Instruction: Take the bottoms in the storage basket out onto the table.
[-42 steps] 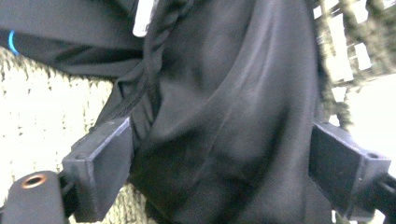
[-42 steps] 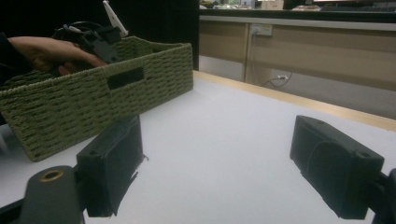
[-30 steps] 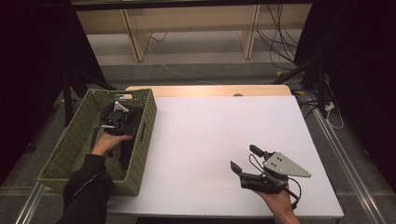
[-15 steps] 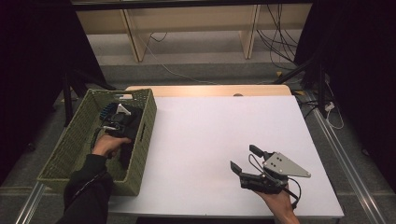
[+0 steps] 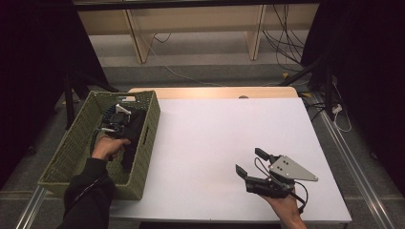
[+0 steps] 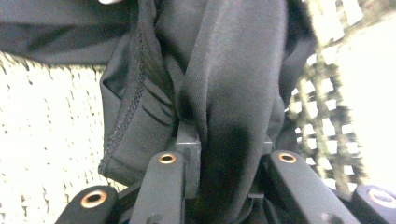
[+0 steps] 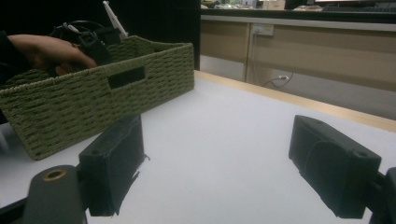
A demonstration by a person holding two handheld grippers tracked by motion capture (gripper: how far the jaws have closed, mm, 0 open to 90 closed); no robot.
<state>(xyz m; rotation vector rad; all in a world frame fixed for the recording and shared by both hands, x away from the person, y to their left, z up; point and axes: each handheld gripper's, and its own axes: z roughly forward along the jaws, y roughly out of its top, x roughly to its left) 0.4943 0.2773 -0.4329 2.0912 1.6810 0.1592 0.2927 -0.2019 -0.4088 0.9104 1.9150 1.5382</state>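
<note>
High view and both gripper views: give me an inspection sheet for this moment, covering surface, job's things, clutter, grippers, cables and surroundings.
Surface: white table, wooden strip along its far edge.
Job's things: green woven basket at the table's left edge; black garment inside it.
Clutter: nothing seen on the table.
Grippers: left gripper inside the basket, fingers closed on a fold of the black garment; right gripper over the table's near right, fingers apart, nothing between them.
Cables: right gripper's cable trails by the hand; loose cables on the floor beyond the table.
Surroundings: wooden shelving behind, dark curtains at both sides.
</note>
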